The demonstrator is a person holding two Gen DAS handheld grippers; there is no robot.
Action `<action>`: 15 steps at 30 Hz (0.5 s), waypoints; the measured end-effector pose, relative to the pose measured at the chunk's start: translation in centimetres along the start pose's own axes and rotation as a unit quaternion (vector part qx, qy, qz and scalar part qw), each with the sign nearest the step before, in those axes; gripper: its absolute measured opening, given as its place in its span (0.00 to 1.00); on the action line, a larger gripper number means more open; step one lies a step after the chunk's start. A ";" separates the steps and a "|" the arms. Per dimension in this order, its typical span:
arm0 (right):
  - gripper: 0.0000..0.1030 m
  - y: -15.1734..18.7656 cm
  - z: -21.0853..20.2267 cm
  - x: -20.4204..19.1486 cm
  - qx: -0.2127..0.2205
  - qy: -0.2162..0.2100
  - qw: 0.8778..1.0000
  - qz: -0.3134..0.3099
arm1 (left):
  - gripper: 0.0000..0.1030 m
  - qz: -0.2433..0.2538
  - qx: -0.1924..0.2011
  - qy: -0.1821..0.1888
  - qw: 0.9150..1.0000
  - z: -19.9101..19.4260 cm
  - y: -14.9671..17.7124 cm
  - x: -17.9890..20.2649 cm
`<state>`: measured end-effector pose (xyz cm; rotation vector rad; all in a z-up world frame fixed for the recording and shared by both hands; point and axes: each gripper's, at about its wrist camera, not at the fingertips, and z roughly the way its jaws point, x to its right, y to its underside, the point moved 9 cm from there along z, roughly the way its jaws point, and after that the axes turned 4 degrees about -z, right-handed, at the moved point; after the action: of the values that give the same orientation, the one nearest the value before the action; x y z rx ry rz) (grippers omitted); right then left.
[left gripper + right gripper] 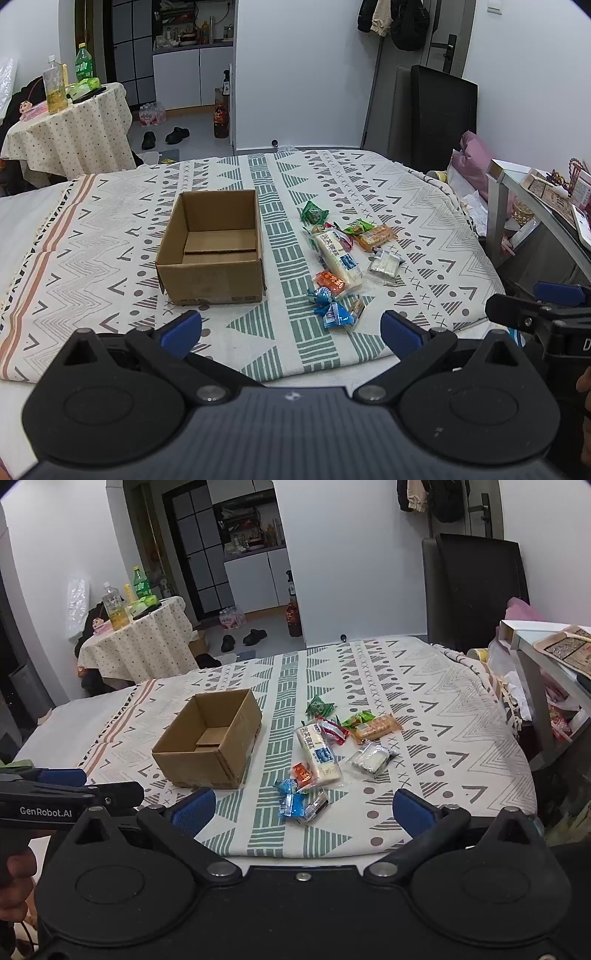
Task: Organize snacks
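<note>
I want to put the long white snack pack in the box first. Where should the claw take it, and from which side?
Grip the long white snack pack across its narrow width near the middle, coming from above. It lies flat on the patterned cloth, with its near end on the orange packet and red packets at its far end, so the middle probably gives the cleanest hold. The right claw, open, looks better placed for it.

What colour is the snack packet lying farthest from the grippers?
Green. The snack packet shows best in the left wrist view, beyond the other snacks, right of the cardboard box.
</note>
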<state>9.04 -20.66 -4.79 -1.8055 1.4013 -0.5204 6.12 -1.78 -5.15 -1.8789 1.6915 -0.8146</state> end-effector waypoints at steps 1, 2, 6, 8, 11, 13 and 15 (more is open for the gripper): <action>1.00 0.0 0.0 0.0 -0.002 -0.001 1.000 0.000 | 1.00 0.000 0.000 0.001 1.000 -0.1 -0.1 0.1; 1.00 0.0 0.0 0.0 -0.003 -0.001 1.000 0.000 | 1.00 0.000 0.001 0.001 1.000 -0.2 -0.1 0.2; 1.00 0.1 0.0 -0.1 -0.005 0.000 1.000 -0.002 | 1.00 0.000 0.002 0.002 1.000 -0.3 -0.2 0.1; 1.00 0.1 0.1 -0.1 -0.006 0.000 1.000 -0.002 | 1.00 -0.001 0.002 0.001 1.000 -0.3 -0.2 0.1; 1.00 0.2 0.1 -0.2 -0.004 0.001 1.000 -0.001 | 1.00 -0.001 0.003 0.001 1.000 -0.4 -0.2 0.0; 1.00 0.1 0.1 -0.2 -0.005 0.002 1.000 -0.001 | 1.00 -0.002 0.002 0.001 1.000 -0.5 -0.1 -0.1; 1.00 0.3 0.1 -0.1 -0.006 0.003 1.000 0.000 | 1.00 -0.003 0.003 0.001 1.000 -0.6 0.0 -0.2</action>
<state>8.87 -20.59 -5.05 -1.8142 1.4119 -0.5197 5.69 -1.58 -4.71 -1.8803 1.6838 -0.8232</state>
